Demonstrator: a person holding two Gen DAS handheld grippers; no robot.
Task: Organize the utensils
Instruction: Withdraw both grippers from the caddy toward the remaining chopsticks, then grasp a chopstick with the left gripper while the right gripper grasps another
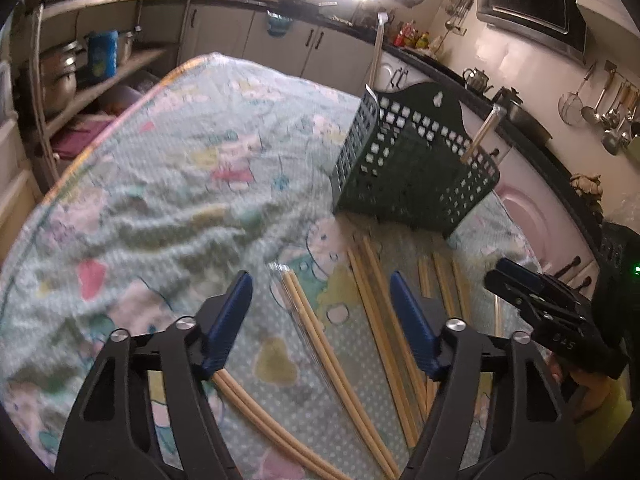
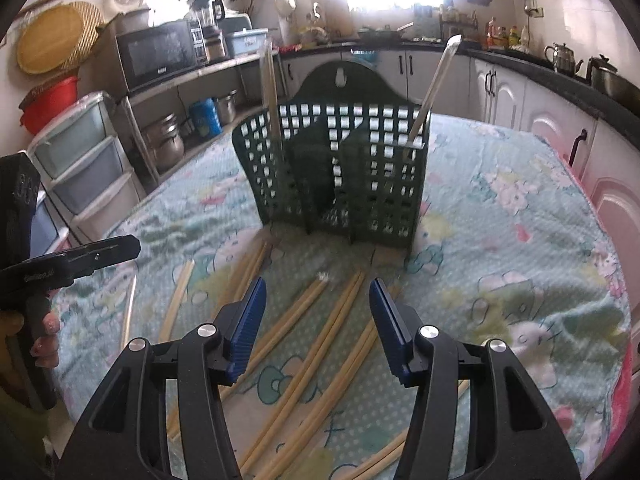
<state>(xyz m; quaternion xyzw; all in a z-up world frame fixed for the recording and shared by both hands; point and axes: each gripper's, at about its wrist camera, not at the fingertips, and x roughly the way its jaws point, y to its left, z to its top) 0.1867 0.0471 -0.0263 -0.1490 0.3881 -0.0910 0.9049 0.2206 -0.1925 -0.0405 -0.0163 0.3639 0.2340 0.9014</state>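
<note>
A dark green slotted utensil holder (image 2: 340,176) stands on the table; it also shows in the left wrist view (image 1: 412,168). Wrapped chopstick pairs stand in its left (image 2: 270,92) and right (image 2: 434,80) compartments. Several pairs of bamboo chopsticks (image 2: 320,344) lie on the cloth in front of it, also in the left wrist view (image 1: 320,344). My left gripper (image 1: 320,284) is open and empty above a wrapped pair. My right gripper (image 2: 318,284) is open and empty above the loose chopsticks. The right gripper (image 1: 504,276) also appears in the left wrist view, and the left gripper (image 2: 128,246) in the right wrist view.
The table is covered with a patterned light green cloth (image 2: 500,240). Shelves with pots (image 2: 168,140) and plastic drawers (image 2: 80,160) stand to the left. Kitchen cabinets (image 2: 520,100) run behind and to the right of the table.
</note>
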